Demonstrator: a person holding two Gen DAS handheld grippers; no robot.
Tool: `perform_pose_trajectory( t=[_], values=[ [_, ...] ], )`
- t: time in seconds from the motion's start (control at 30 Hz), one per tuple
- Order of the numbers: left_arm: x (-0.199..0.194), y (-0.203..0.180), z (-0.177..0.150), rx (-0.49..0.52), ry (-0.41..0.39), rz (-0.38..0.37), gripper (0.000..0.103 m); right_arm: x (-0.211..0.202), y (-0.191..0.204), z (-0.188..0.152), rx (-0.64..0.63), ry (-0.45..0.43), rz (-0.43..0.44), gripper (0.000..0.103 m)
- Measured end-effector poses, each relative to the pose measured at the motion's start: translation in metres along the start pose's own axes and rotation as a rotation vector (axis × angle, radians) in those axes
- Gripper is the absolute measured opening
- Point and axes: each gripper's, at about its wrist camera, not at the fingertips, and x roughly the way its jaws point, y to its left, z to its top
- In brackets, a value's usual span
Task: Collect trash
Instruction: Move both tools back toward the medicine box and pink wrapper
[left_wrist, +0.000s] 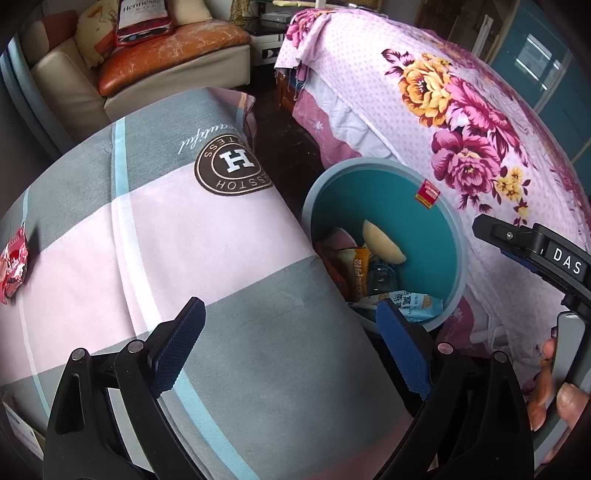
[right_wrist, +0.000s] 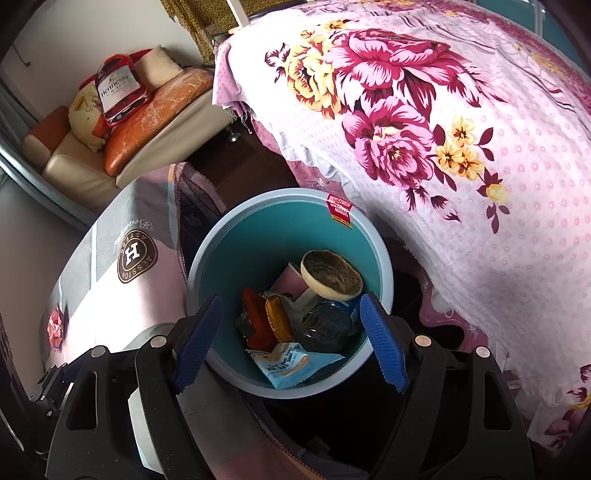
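Observation:
A teal bin (left_wrist: 388, 206) (right_wrist: 258, 236) stands on the floor between two cloth-covered surfaces. It holds several pieces of trash: a light blue wrapper (right_wrist: 291, 363), an orange wrapper (right_wrist: 277, 317), a clear bottle (right_wrist: 325, 326) and a fruit shell (right_wrist: 330, 275). A red-and-white wrapper (left_wrist: 13, 264) (right_wrist: 55, 326) lies on the grey-and-pink cloth (left_wrist: 155, 236) at the left. My left gripper (left_wrist: 291, 347) is open and empty above that cloth's near edge. My right gripper (right_wrist: 291, 338) is open and empty right above the bin; it also shows in the left wrist view (left_wrist: 532, 251).
A floral pink cloth (left_wrist: 461, 122) (right_wrist: 461, 166) covers the surface right of the bin. A sofa (left_wrist: 147, 59) (right_wrist: 122, 140) with cushions stands at the back left. Dark floor (left_wrist: 280, 129) runs between the two covered surfaces.

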Motion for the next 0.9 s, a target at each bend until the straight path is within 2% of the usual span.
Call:
perform_pose_trajectory(
  t=[0.2,0.53,0.73,0.9],
  values=[
    [-0.017,0.026,-0.018,-0.057,-0.010,0.003,0.094,-0.005,0.028,-0.017,-0.039,0.033,0.016,0.077],
    [-0.051,0.099,-0.065,-0.218,-0.019,0.033,0.094,-0.011,0.100,-0.057,-0.174,0.096,0.072,0.083],
    [-0.070,0.157,-0.104,-0.379,-0.005,0.074,0.096,-0.010,0.152,-0.089,-0.285,0.156,0.119,0.083],
    [-0.093,0.208,-0.135,-0.538,-0.012,0.143,0.099,-0.014,0.190,-0.116,-0.377,0.188,0.160,0.083]
  ],
)
